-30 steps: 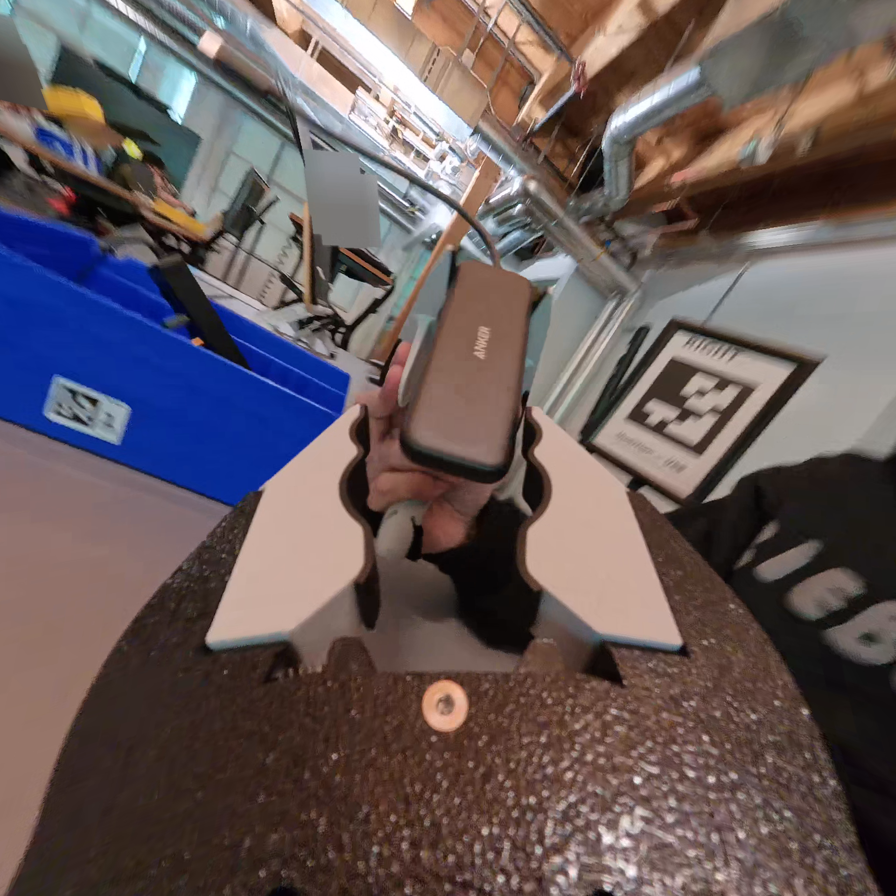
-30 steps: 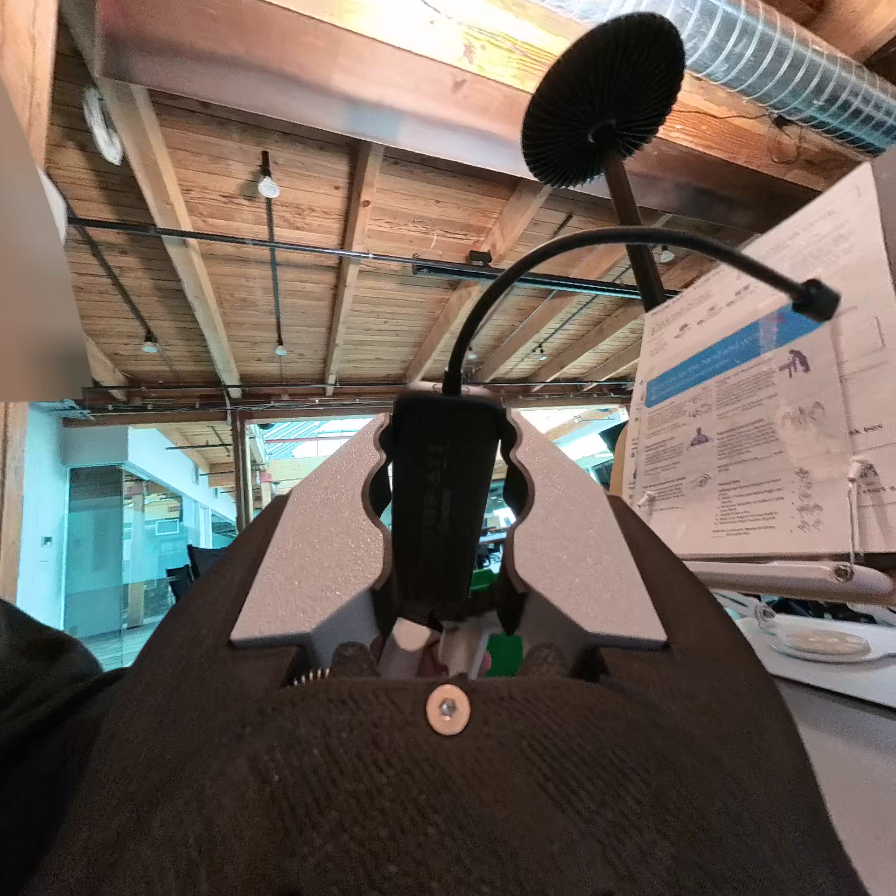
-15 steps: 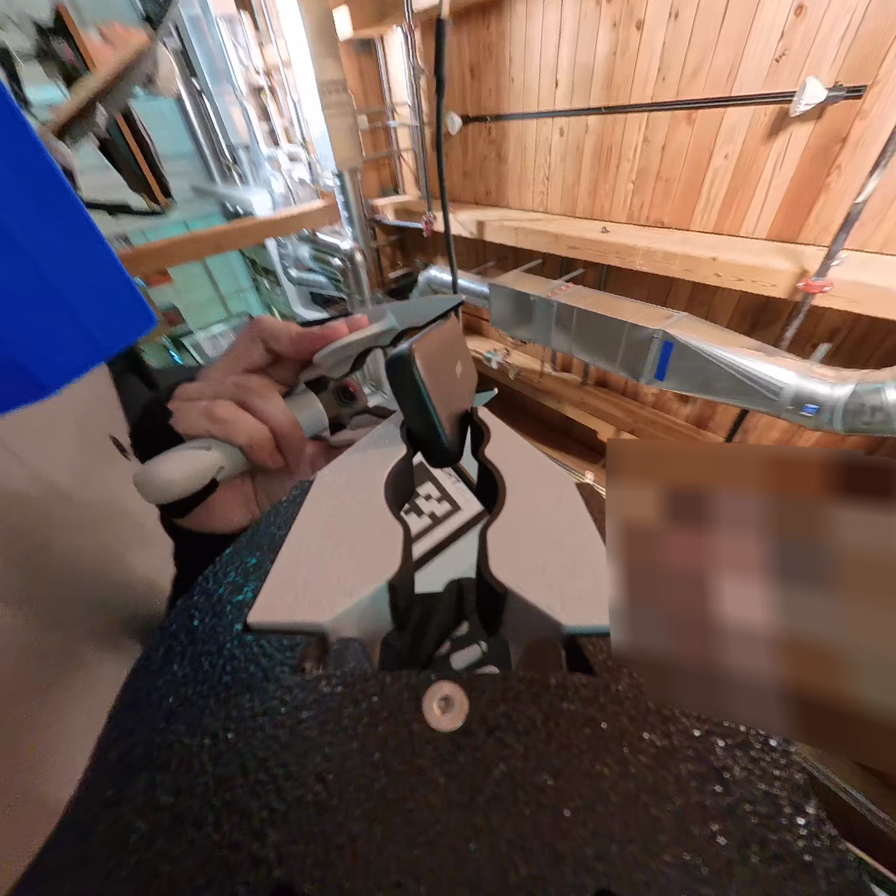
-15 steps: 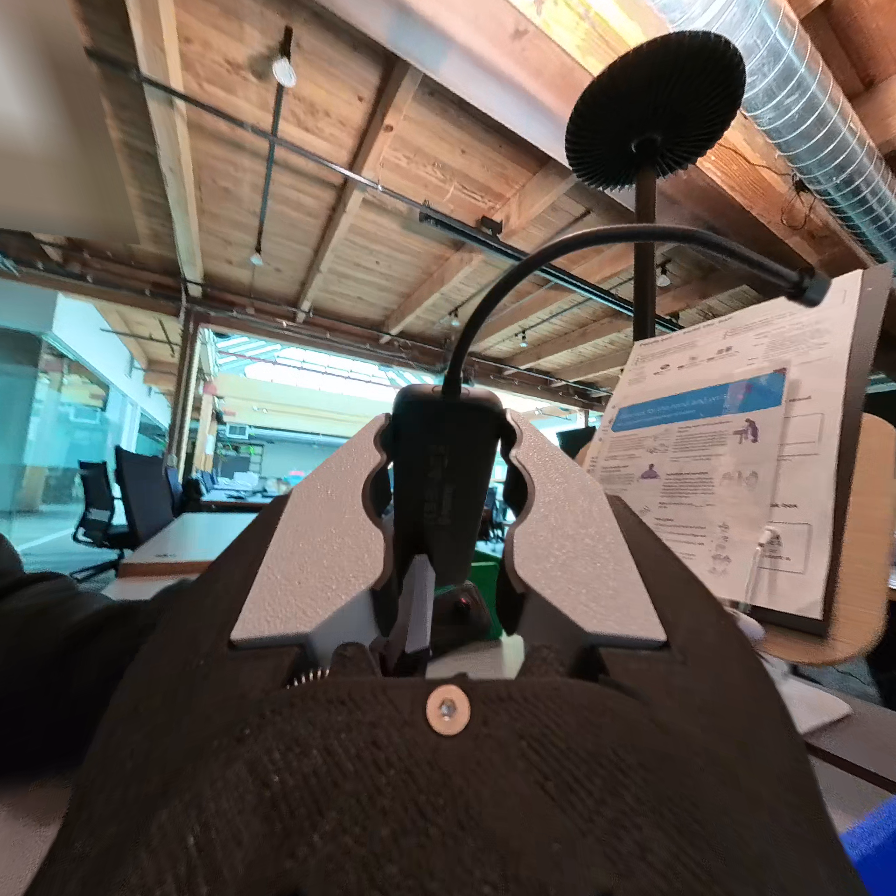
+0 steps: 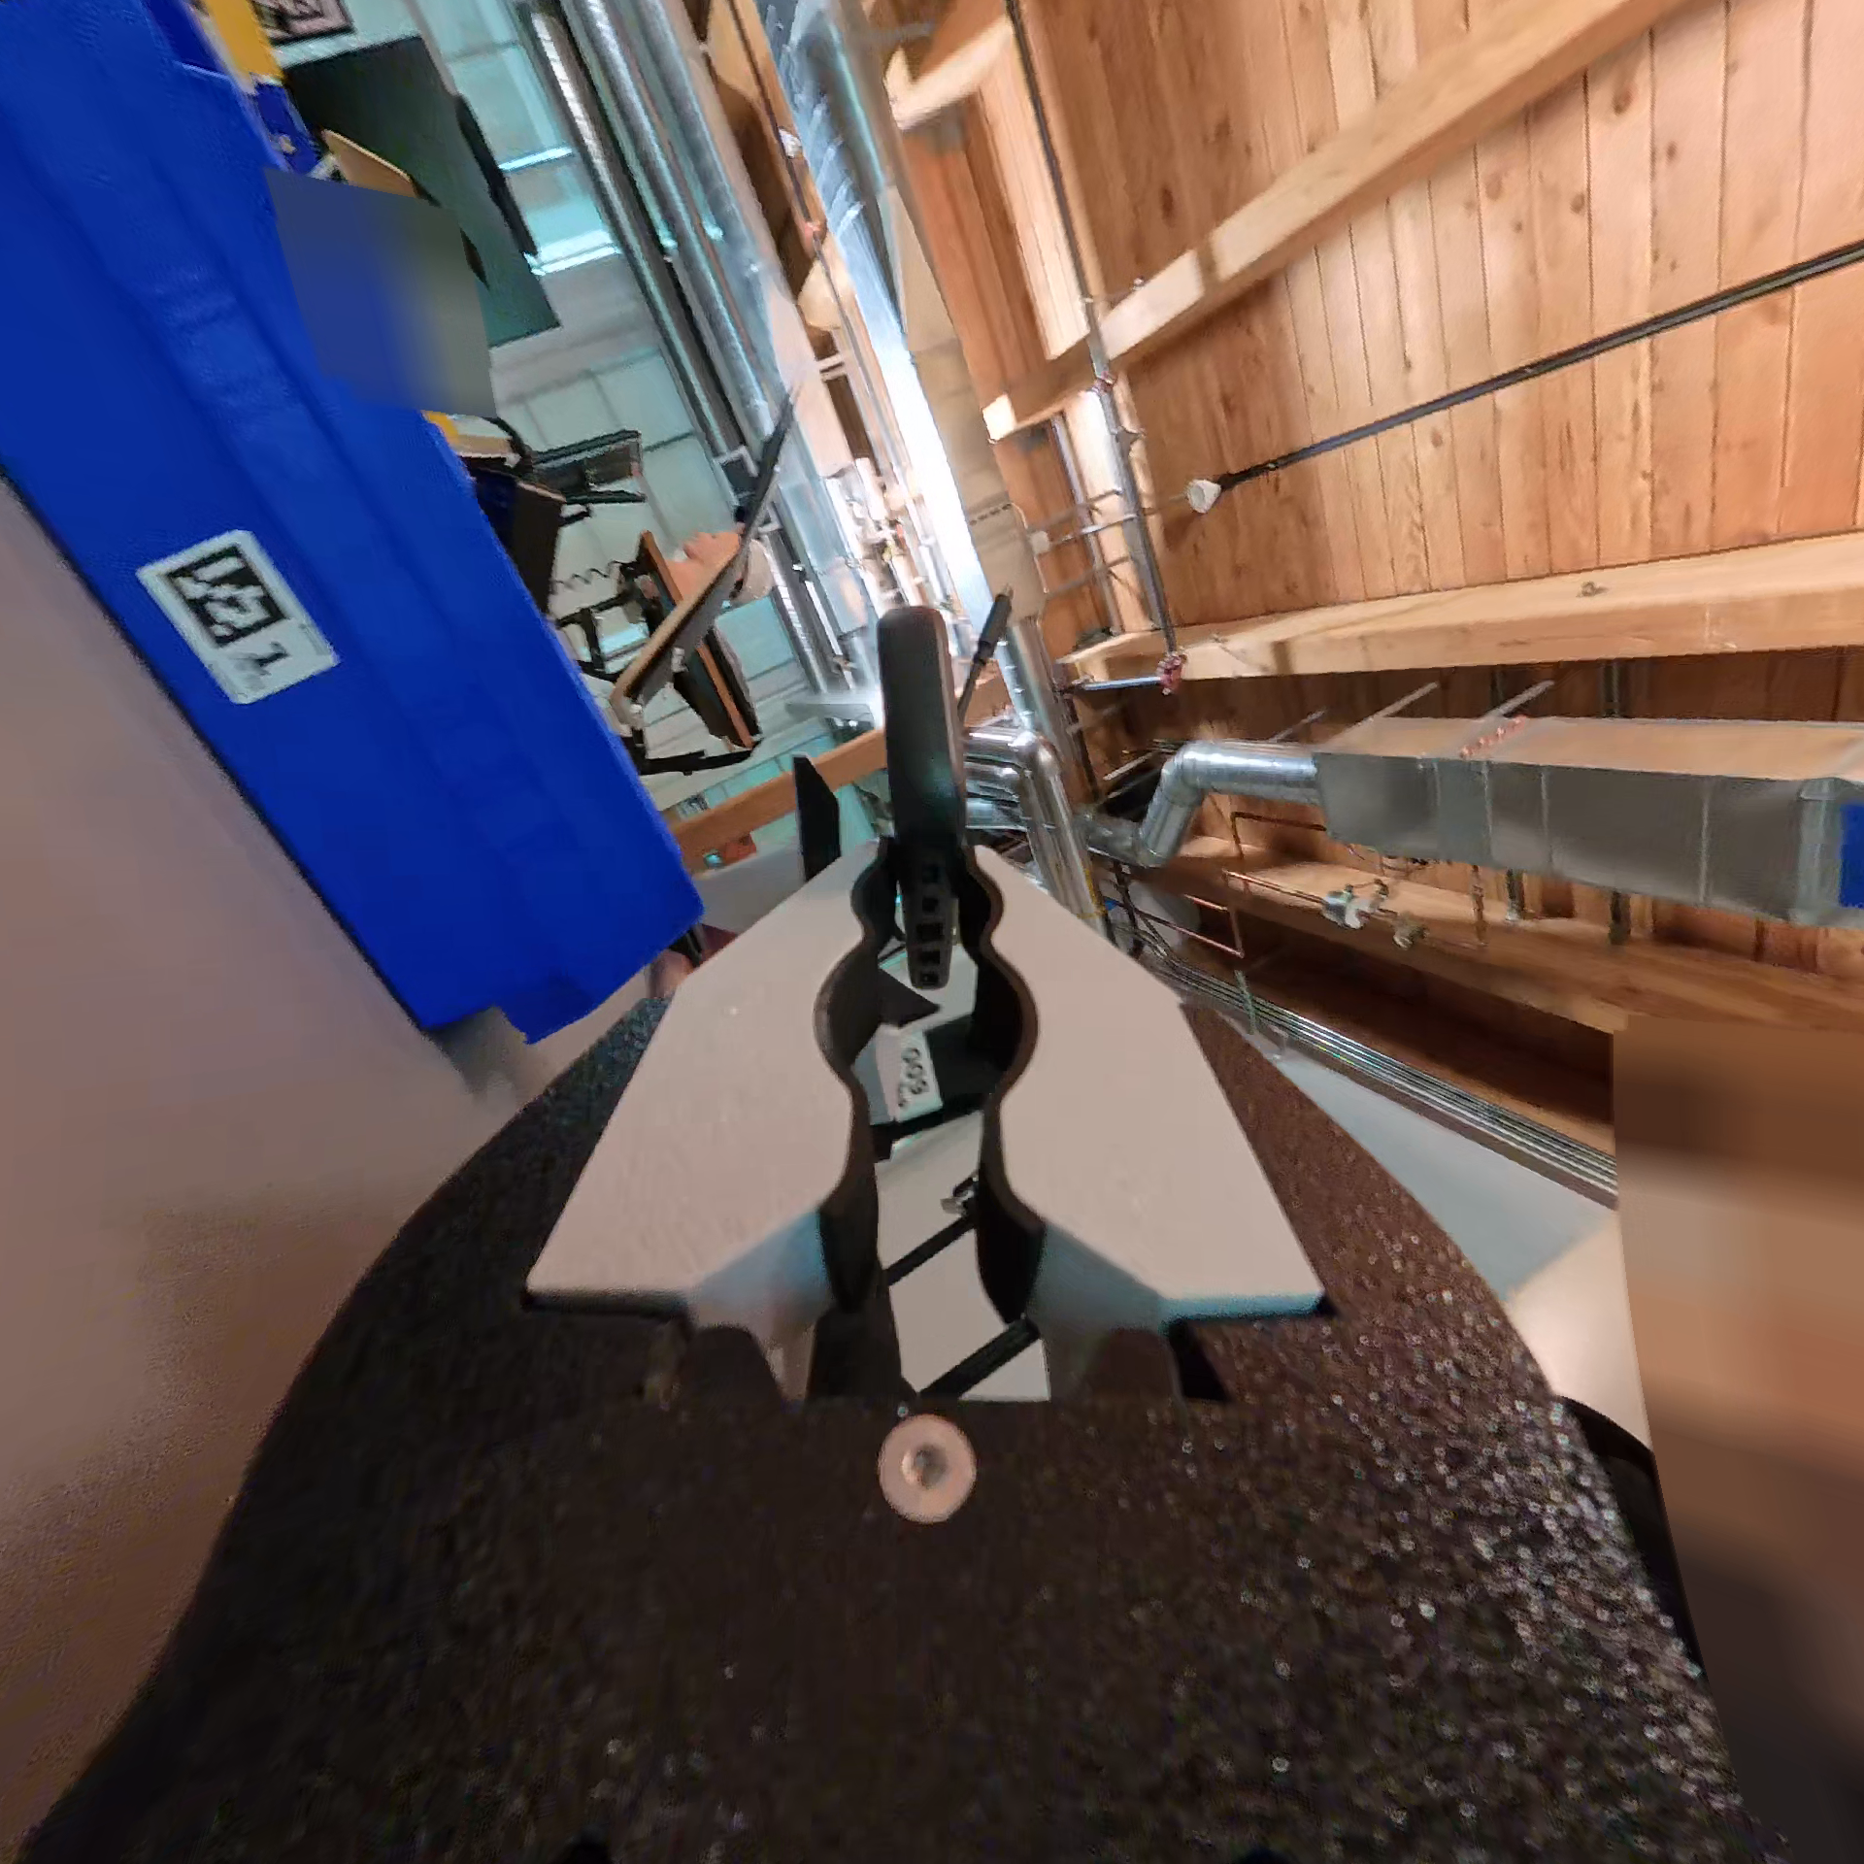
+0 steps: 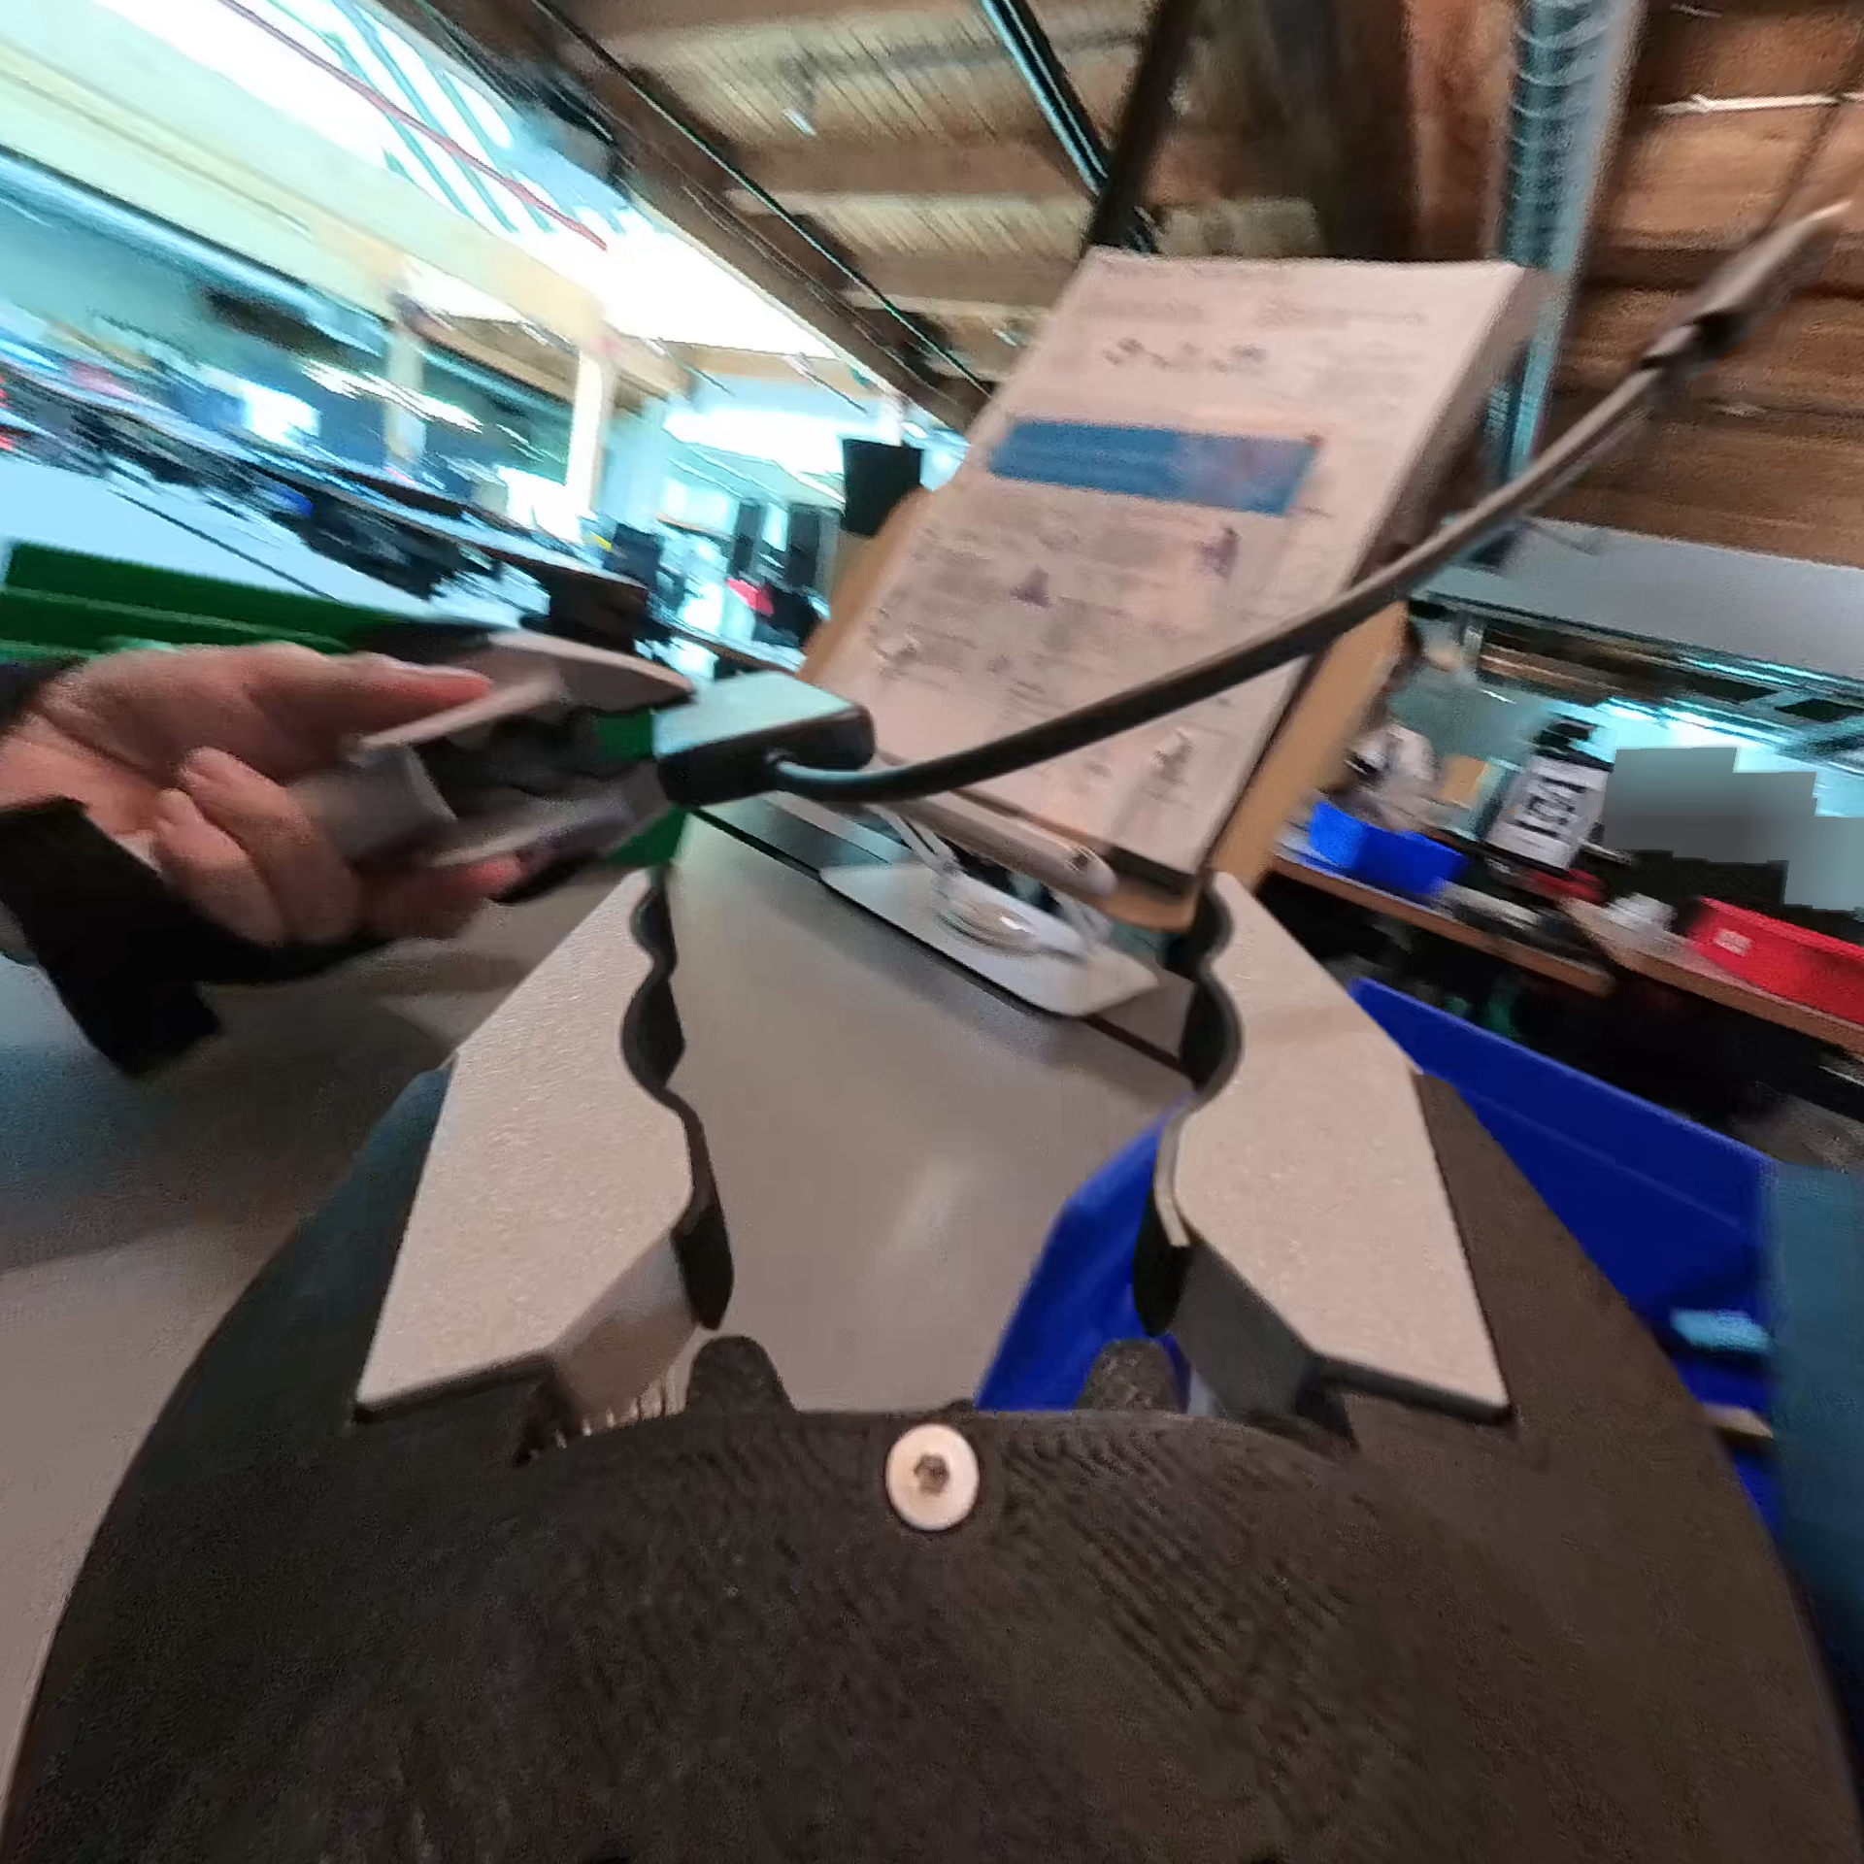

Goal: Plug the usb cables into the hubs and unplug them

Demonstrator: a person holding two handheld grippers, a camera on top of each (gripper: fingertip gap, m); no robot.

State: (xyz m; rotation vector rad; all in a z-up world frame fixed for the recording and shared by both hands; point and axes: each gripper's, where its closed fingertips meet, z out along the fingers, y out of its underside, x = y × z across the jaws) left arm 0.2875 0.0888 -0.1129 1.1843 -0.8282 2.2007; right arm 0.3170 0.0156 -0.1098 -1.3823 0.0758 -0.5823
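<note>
My left gripper (image 5: 923,857) is shut on a dark USB hub (image 5: 920,767). The hub stands edge-on between the fingertips, with its row of ports facing the camera. In the right wrist view, a hand holds the left gripper (image 6: 656,751) at the left, clamped on the hub (image 6: 762,731). The hub's black cable (image 6: 1160,686) arcs to the upper right and ends in a free plug (image 6: 1715,303). My right gripper (image 6: 928,898) is open and empty, below and to the right of the hub and apart from it.
A blue bin (image 5: 353,605) stands to the left of the left gripper and shows at the right in the right wrist view (image 6: 1513,1110). A board with printed sheets (image 6: 1160,555) stands on a white base on the grey table (image 6: 908,1059). A red bin (image 6: 1775,953) sits far right.
The hub passed from my right gripper to my left. The left shut on it, then the right opened and drew back. Both views swung round.
</note>
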